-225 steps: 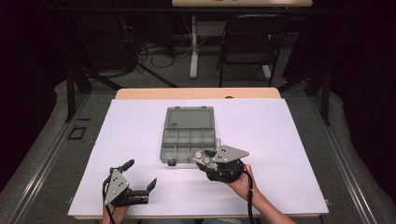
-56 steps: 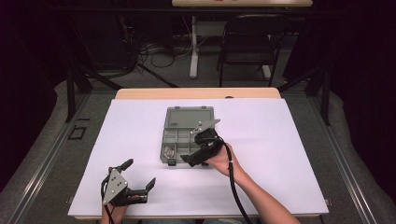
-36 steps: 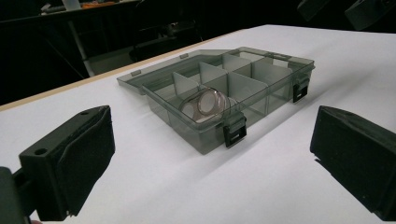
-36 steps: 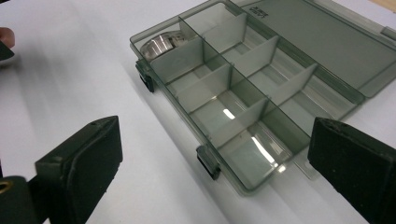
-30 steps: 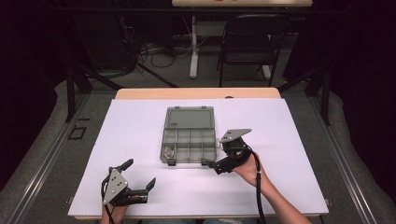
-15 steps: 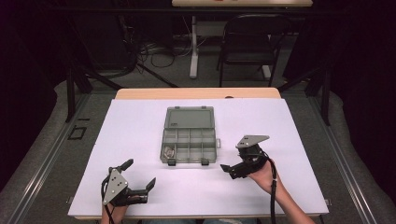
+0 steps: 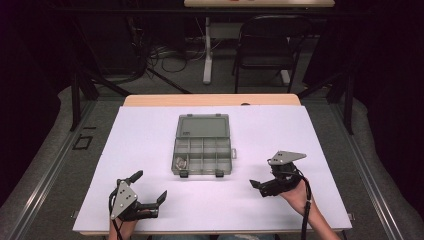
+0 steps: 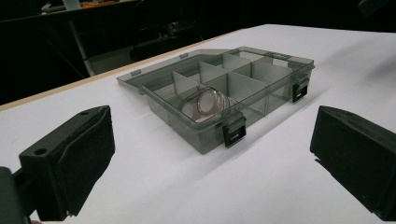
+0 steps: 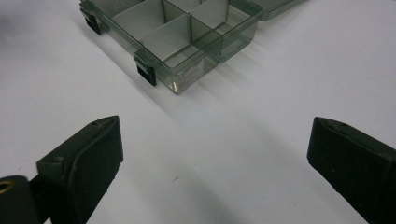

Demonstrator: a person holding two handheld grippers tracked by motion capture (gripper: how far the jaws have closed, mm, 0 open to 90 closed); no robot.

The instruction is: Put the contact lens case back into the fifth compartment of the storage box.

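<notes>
Smoky grey translucent plastic compartment box (image 7: 202, 146) at centre of white surface (image 7: 150, 135), lid open, lying flat on far side. Small clear rounded item (image 8: 204, 104) in near-left compartment. Right claw (image 7: 261, 186) near right, well apart from box, jaws wide, empty. Left claw (image 7: 150, 187) near left, jaws wide, empty.

Translucent plastic organizer box (image 8: 243, 88); matt white table (image 7: 150, 140)
</notes>
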